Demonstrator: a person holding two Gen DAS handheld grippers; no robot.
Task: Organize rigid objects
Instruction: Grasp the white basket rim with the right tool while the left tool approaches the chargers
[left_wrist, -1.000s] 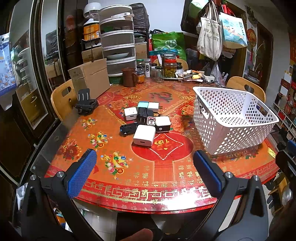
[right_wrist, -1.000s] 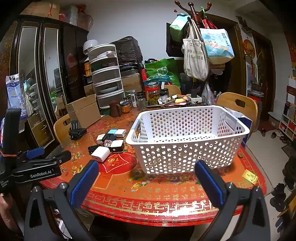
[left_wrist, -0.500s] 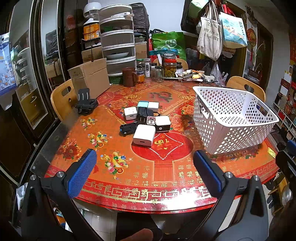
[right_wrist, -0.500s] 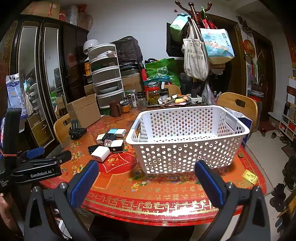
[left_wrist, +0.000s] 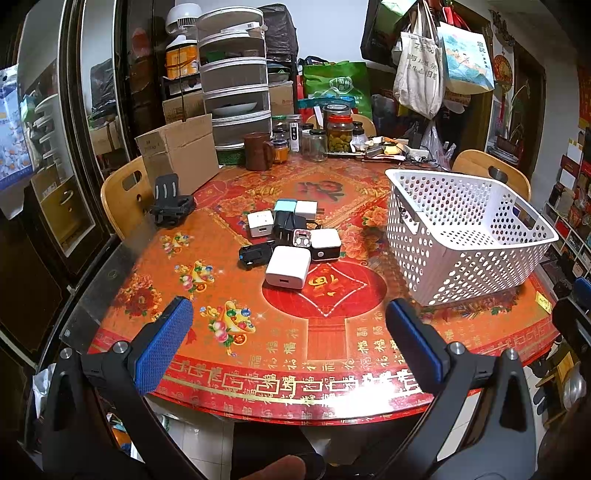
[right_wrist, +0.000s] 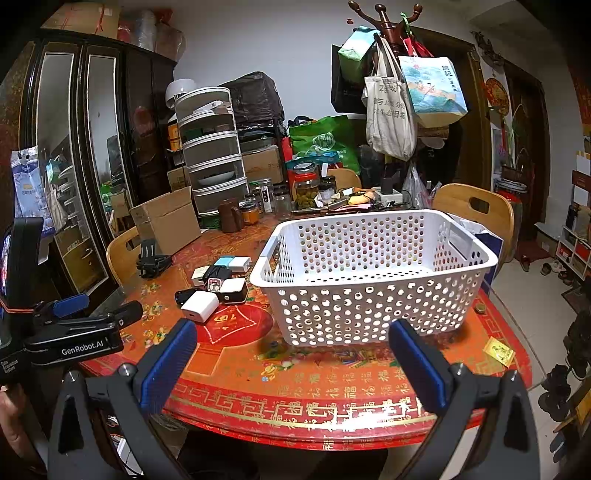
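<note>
At the bottom of the left wrist view, the left gripper (left_wrist: 288, 321) is spread wide with nothing between its blue-padded fingers (left_wrist: 162, 350), poised over the near edge of the round table (left_wrist: 332, 354), which is covered in a red and gold printed cloth. Likewise at the bottom of the right wrist view, the right gripper (right_wrist: 291, 345) is spread wide and empty, directed at the near wall of the white perforated basket (right_wrist: 369, 306).

Just above centre frame in the left wrist view lies a cluster of small chargers (left_wrist: 291, 236), well apart from both grippers. Nearest is a large white charger (left_wrist: 288, 266); touching its left edge is a black adapter (left_wrist: 255, 255), and just behind it a white-and-black charger (left_wrist: 325, 244). Farther back in the same cluster sit a white cube charger (left_wrist: 260, 223), a black plug (left_wrist: 288, 221), a teal charger (left_wrist: 285, 205) and a small white charger (left_wrist: 306, 209).

Right of the cluster stands the basket (left_wrist: 461, 236), near the chargers; its interior appears empty. At left mid-frame a black phone mount (left_wrist: 170, 206) rests near the table edge, with a cardboard box (left_wrist: 177, 155) behind it. Toward the upper centre, along the far side of the table, stand a brown mug (left_wrist: 258, 151) and glass jars (left_wrist: 340, 134).
</note>
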